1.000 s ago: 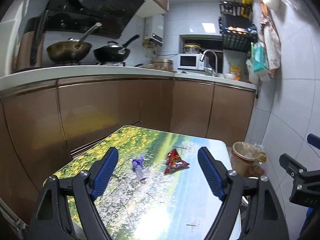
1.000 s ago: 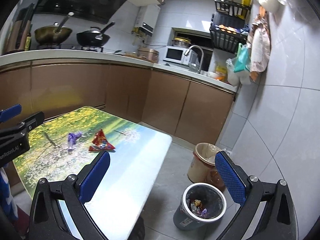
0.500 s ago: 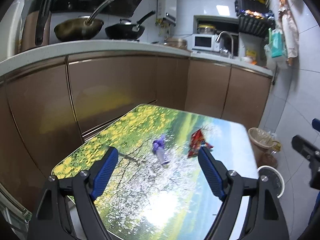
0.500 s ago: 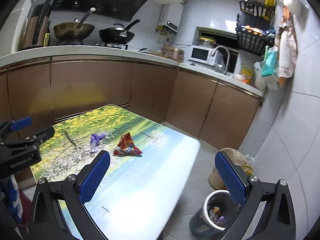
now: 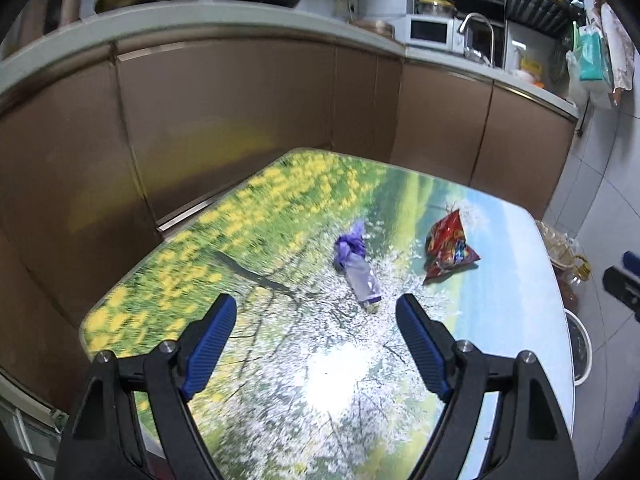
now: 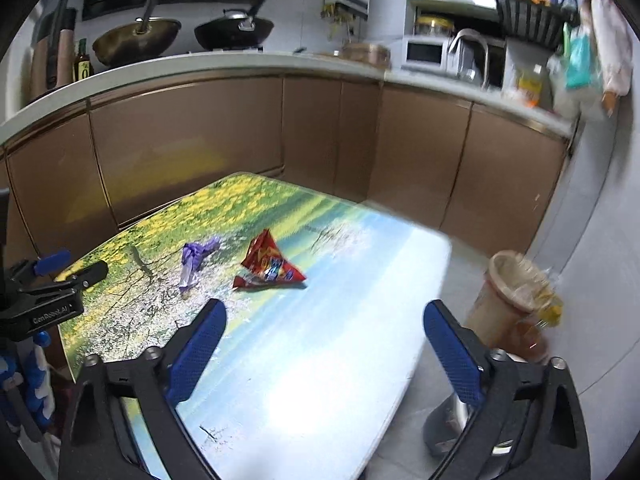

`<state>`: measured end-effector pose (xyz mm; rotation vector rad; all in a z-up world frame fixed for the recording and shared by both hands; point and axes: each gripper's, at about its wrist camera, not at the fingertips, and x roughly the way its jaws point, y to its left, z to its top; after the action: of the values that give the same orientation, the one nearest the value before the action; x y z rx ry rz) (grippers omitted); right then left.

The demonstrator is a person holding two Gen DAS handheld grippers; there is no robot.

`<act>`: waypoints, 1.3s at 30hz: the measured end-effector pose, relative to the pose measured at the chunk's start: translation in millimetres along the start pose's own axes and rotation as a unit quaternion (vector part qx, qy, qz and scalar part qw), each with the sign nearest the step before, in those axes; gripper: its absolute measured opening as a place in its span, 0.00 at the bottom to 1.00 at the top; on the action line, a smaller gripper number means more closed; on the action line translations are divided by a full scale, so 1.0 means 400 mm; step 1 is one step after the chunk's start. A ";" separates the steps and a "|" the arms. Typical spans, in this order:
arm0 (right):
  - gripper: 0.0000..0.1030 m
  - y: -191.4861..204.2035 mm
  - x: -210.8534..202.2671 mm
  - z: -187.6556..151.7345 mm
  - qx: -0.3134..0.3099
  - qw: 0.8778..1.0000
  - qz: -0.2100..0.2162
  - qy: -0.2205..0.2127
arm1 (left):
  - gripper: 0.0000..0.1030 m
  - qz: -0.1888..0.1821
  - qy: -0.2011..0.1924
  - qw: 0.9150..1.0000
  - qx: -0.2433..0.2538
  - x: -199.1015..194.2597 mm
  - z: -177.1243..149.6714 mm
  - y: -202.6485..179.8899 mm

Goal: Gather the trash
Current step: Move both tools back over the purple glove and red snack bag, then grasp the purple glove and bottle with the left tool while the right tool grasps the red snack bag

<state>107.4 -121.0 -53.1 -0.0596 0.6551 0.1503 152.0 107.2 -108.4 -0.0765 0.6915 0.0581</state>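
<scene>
Kitchen surface (image 5: 280,360) holds a purple wrapper (image 5: 356,264) just ahead of the wide-open, empty left tongs (image 5: 316,328); right tongs (image 6: 324,336), equally empty, should straddle the red packet (image 6: 268,266) squarely.

Brown cabinets (image 6: 192,136) run under a pale counter (image 6: 224,65) along white-tiled walls (image 5: 608,216). On the counter stand two woks (image 6: 234,32) and a microwave (image 6: 426,53), right of them. Before the cabinets, a glossy landscape-printed table (image 6: 340,344) reflects overhead glare above grey floor tiles (image 6: 404,424).
</scene>
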 end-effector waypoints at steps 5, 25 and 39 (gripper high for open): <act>0.85 -0.007 0.107 0.007 0.018 0.998 0.049 0.035 | 0.79 -0.035 0.038 0.999 0.000 0.112 0.037 -0.009; 0.79 0.072 0.495 0.103 -0.028 0.984 0.133 0.112 | 0.56 -0.039 0.095 0.994 0.033 0.403 0.103 -0.067; 0.22 0.062 0.556 0.079 -0.013 0.981 0.133 0.141 | 0.34 -0.055 0.095 0.993 0.052 0.418 0.095 -0.082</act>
<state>296.6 -66.4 -164.1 -0.0189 0.9428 0.4131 307.2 82.8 -184.5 -0.0206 0.8791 -0.0914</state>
